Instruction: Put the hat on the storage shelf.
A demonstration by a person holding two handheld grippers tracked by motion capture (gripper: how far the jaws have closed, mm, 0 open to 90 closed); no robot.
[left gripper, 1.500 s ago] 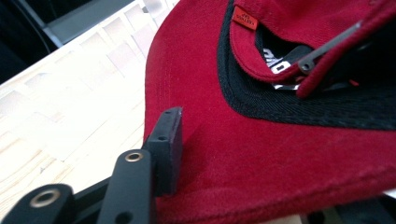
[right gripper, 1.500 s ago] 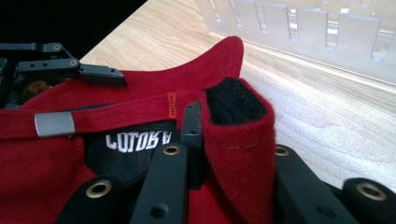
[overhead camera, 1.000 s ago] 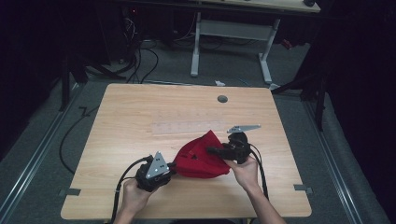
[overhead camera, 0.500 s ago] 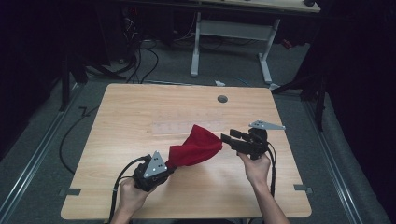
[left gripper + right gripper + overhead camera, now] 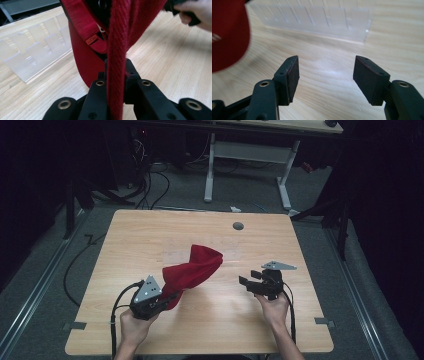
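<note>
Left gripper (image 5: 150, 296) lifts the red cloth (image 5: 192, 269) off the surface (image 5: 280, 320), jaws clamped on it — right gripper (image 5: 256, 284) apart, level, jaws just opening, empty; clear rack (image 5: 317, 20) beyond.

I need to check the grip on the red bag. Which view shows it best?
The left gripper view: the red bag hangs close, its woven strap pinched in the left hand-held gripper. The high view shows the whole bag, small. The right gripper view catches a blurred red edge.
</note>
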